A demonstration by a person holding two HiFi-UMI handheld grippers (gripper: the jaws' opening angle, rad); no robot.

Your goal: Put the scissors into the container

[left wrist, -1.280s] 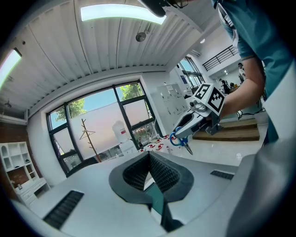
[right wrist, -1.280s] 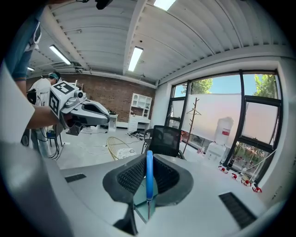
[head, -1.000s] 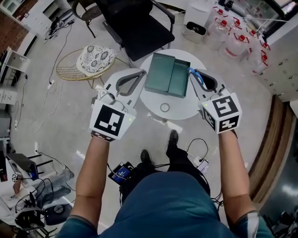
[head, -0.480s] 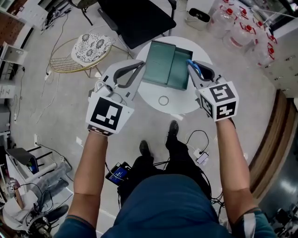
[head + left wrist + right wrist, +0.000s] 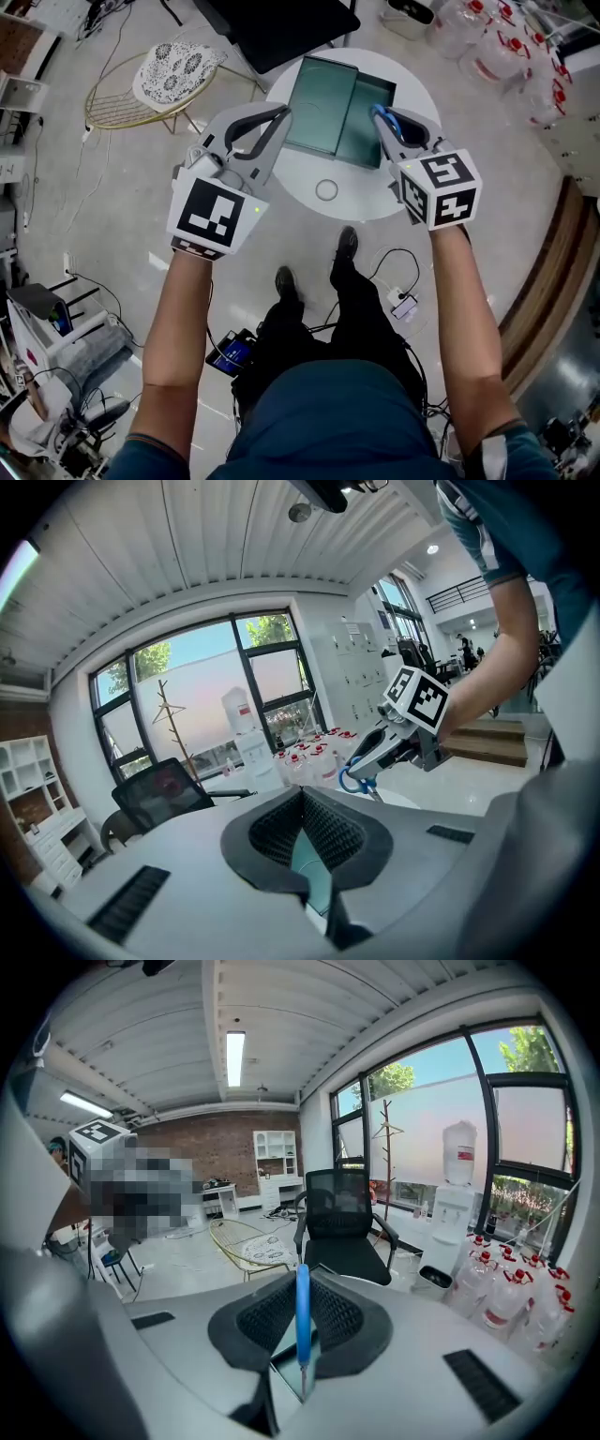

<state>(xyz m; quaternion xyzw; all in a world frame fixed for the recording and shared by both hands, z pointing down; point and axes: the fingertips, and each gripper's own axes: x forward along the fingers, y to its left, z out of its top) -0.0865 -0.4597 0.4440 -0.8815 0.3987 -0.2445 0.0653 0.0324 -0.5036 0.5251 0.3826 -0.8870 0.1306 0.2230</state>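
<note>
On a small round white table [image 5: 300, 178] lies an open dark-green container [image 5: 323, 103], its two halves side by side. My right gripper [image 5: 380, 117] hovers at the container's right edge, shut on blue-handled scissors [image 5: 389, 127]. In the right gripper view the blue handle [image 5: 302, 1321] stands upright between the jaws, with the metal tip pointing down. My left gripper [image 5: 281, 114] hangs at the container's left edge, shut and holding nothing. In the left gripper view the container [image 5: 307, 874] shows through the jaw gap, and the scissors [image 5: 356, 780] hang under the right gripper [image 5: 370, 761].
A thin ring [image 5: 326, 190] lies on the table's near side. A black office chair [image 5: 272, 23] stands behind the table, a gold wire stool with a patterned cushion [image 5: 173, 70] to its left, several water jugs [image 5: 497, 56] at upper right. Cables [image 5: 394, 281] trail on the floor.
The view has shifted, so the table and container sit higher in the picture. Both grippers stay at the container's two sides; the right one, with the scissors, has edged slightly over its right edge.
</note>
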